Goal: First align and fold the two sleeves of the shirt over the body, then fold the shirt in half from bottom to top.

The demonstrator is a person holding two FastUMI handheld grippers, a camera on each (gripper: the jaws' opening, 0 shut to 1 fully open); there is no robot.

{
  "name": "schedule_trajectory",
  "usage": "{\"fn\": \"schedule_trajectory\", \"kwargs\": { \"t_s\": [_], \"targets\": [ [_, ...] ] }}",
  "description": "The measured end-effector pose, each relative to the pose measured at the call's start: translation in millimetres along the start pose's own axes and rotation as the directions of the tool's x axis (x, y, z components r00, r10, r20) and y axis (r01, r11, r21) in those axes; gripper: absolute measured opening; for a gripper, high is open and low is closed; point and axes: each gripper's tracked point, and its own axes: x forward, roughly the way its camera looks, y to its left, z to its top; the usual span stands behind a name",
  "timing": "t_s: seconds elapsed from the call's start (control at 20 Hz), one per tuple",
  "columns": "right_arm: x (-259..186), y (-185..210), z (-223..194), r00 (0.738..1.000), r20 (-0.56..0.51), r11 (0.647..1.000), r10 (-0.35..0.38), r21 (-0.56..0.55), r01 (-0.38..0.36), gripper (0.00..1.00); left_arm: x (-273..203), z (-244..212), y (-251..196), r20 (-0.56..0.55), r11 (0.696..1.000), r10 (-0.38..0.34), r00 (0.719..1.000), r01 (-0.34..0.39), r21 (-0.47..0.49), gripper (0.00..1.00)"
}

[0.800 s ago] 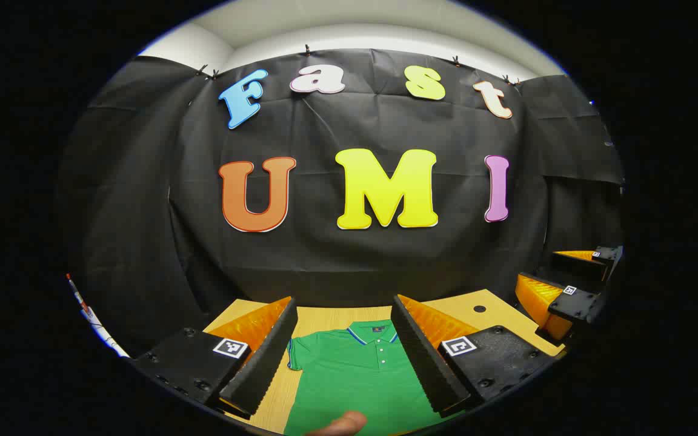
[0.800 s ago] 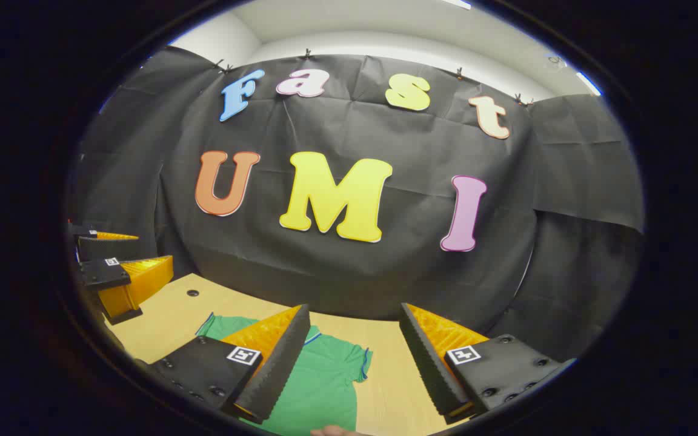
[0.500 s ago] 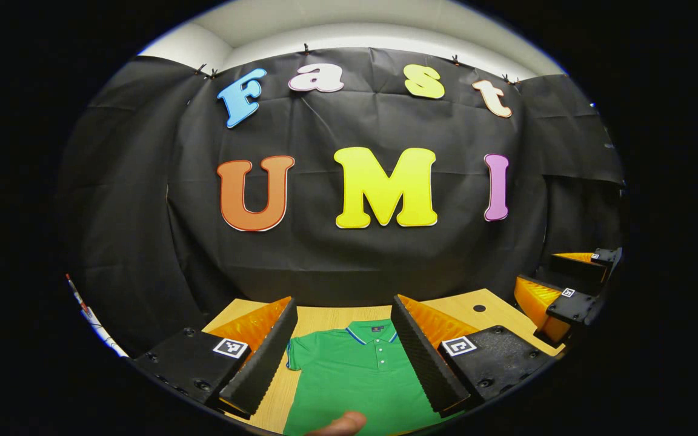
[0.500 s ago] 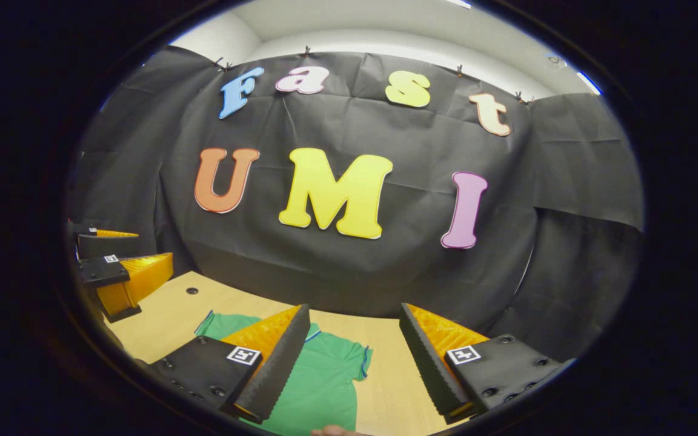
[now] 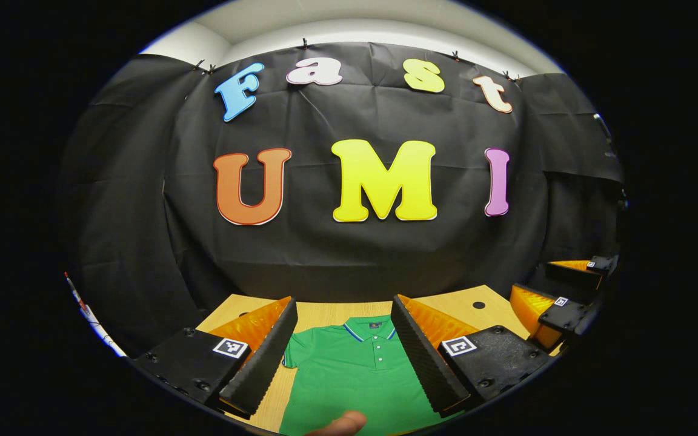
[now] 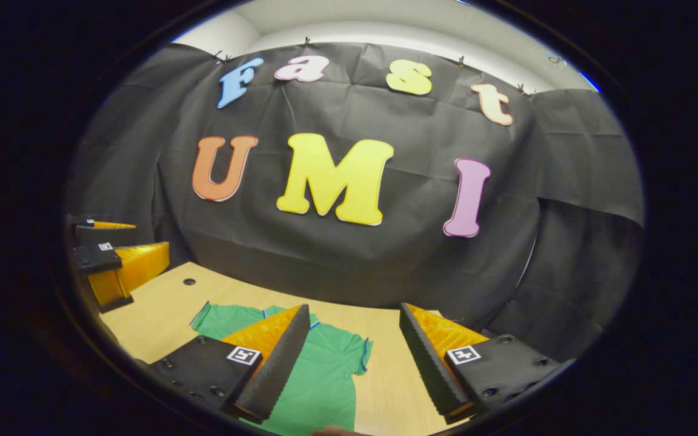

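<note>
The wooden desk [image 5: 325, 315] carries a green polo shirt [image 5: 355, 375] lying flat, front side up, collar toward the black cloth wall and its buttoned placket showing. In the right gripper view both short sleeves are spread out to the sides: one sleeve [image 6: 206, 318] reaches toward the desk's far corner and the other sleeve [image 6: 358, 357] lies just beside the shirt's body, neither turned over it. By this, nothing of the task looks done yet: both sleeve folds and the bottom-to-top fold are left. The left claw [image 5: 343, 351] hangs above the shirt's chest with its fingers wide apart and empty. The right claw [image 6: 355, 357] hovers above the shirt's sleeve side, its fingers likewise apart and gripping nothing. A fingertip [image 5: 340, 424] shows at the bottom edge of the left gripper view.
</note>
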Motion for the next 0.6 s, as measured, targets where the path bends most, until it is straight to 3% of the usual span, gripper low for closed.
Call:
{"fn": "schedule_trajectory", "kwargs": {
  "t_s": [0.1,0.35,0.6],
  "targets": [
    [11.9,-1.6,-19.2,0.999,-0.038,1.0,-0.005,0.003,0.005,0.95,2.4,-2.6,-2.6,-0.01,1.0,-0.003,1.0,0.003,0.002,1.0],
    [56.2,-8.9,-74.6,0.989,-0.145,1.0,-0.015,-0.018,0.013,0.95,9.8,-6.8,-6.7,-0.037,1.0,0.015,0.999,-0.014,0.016,1.0],
    [114.8,-19.9,-132.1,0.962,-0.274,1.0,0.002,-0.021,-0.008,0.96,11.1,-7.0,-19.7,-0.043,1.0,0.011,0.999,-0.01,0.025,1.0]
  ]
}}
